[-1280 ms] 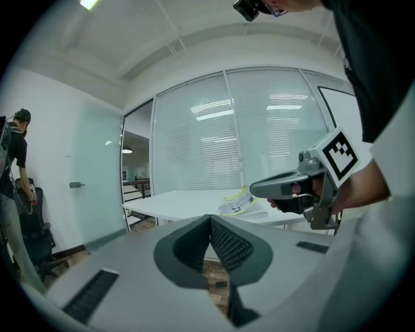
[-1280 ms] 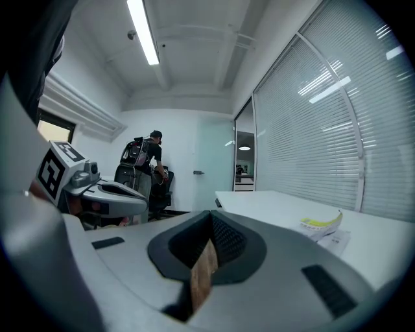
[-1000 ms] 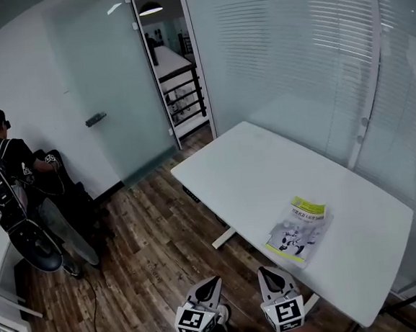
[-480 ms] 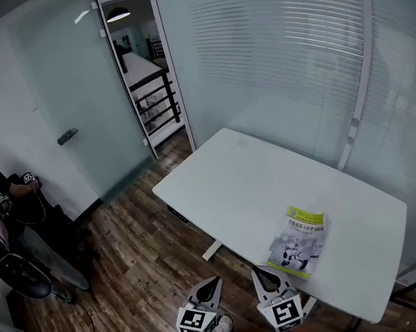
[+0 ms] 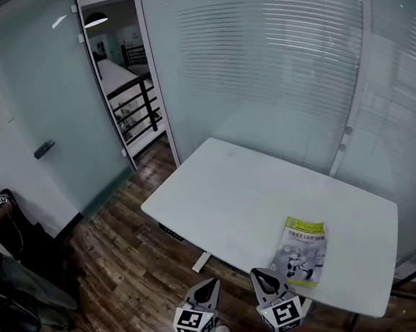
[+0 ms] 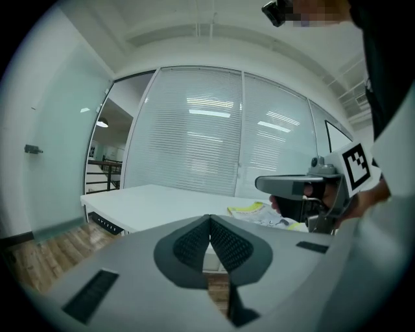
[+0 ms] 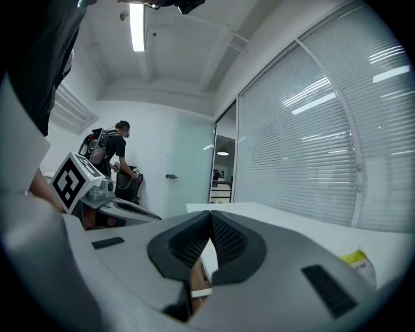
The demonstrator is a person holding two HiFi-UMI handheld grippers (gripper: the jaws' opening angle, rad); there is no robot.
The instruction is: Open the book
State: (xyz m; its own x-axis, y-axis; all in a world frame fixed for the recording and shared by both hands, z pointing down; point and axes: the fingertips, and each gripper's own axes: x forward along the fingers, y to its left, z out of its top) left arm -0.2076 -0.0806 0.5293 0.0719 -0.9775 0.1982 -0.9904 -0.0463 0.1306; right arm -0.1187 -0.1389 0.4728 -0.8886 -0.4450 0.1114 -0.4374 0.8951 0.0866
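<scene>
A closed book (image 5: 302, 253) with a yellow-green and white cover lies flat near the front right edge of the white table (image 5: 232, 188). My left gripper (image 5: 210, 284) hangs over the wooden floor just short of the table's edge, shut with nothing in it. To its right, my right gripper (image 5: 259, 273) is shut and empty too, its tips at the table edge just left of the book. In the left gripper view the jaws (image 6: 210, 220) meet, with the book (image 6: 249, 209) beyond. In the right gripper view (image 7: 211, 217) only the book's corner (image 7: 358, 258) shows.
A glass wall with blinds (image 5: 279, 69) runs behind the table. A frosted door with a handle (image 5: 44, 148) and an open doorway (image 5: 117, 75) stand at the left. Dark bags (image 5: 7, 230) lie on the wooden floor (image 5: 124, 277). A person (image 7: 113, 152) stands by the far wall.
The table and book have slid left and nearer in the head view, and the person at the left has dropped out of it. Both grippers have come up to the table edge, still shut.
</scene>
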